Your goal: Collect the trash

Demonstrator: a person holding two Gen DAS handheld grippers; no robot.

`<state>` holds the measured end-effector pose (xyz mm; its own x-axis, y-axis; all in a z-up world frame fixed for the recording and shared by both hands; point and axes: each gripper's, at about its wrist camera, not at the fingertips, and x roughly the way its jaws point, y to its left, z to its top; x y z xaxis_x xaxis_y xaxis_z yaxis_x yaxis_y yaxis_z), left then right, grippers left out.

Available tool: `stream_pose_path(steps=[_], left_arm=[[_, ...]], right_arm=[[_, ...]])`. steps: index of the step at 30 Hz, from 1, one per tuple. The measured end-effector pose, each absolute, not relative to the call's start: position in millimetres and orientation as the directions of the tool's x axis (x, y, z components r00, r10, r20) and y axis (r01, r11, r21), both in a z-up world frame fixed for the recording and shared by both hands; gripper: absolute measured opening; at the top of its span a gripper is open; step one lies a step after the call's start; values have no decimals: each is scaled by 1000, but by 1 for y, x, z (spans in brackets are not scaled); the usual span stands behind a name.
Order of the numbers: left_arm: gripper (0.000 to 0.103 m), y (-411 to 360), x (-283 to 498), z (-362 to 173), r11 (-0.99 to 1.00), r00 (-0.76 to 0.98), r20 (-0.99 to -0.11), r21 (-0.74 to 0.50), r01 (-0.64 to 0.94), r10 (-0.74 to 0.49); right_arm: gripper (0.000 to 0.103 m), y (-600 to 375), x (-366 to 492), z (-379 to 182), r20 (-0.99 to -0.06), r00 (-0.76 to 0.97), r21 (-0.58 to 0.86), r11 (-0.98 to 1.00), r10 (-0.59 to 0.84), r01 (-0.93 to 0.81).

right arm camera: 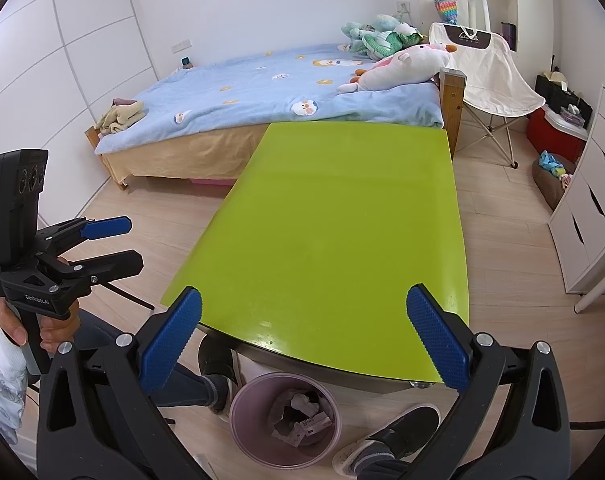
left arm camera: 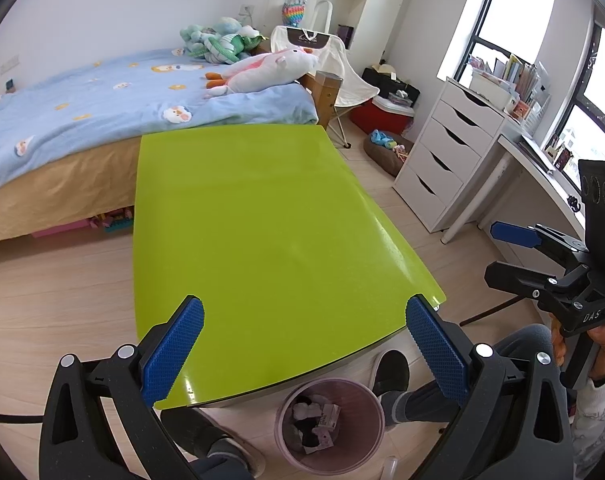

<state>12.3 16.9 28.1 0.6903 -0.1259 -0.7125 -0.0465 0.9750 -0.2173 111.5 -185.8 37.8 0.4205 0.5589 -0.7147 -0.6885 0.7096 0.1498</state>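
Lime-green and bare, the bench (left arm camera: 262, 220) carried no trash that either view showed. The pink bin (left arm camera: 329, 424) stood on the floor under its near edge, crumpled paper and small cartons (right arm camera: 302, 420) already inside. The left gripper (left arm camera: 304, 344) and right gripper (right arm camera: 304, 332) hovered with jaws spread wide, holding nothing. Collection looked finished; any next move meant searching for strays. The person's shoes (right arm camera: 386, 440) flanked the bin, the bed (right arm camera: 262, 88) beyond.

A lime-green table (left arm camera: 262, 220) stands against a bed with a blue quilt (left arm camera: 102, 100). A pink-and-white plush toy (left arm camera: 266, 70) lies at the quilt's edge, green plush toys (left arm camera: 218, 42) behind it. A white folding chair (right arm camera: 490, 68) stands beside the bedpost. White drawer unit (left arm camera: 446, 152) beneath the window.
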Motion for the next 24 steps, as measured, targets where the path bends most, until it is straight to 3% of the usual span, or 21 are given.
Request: stream_pose_path(steps=[24], left_arm=[[97, 18, 16, 27, 979, 681, -724, -198, -56, -108]], right_arm=[[100, -187, 113, 37, -714, 419, 153, 709, 560, -688]])
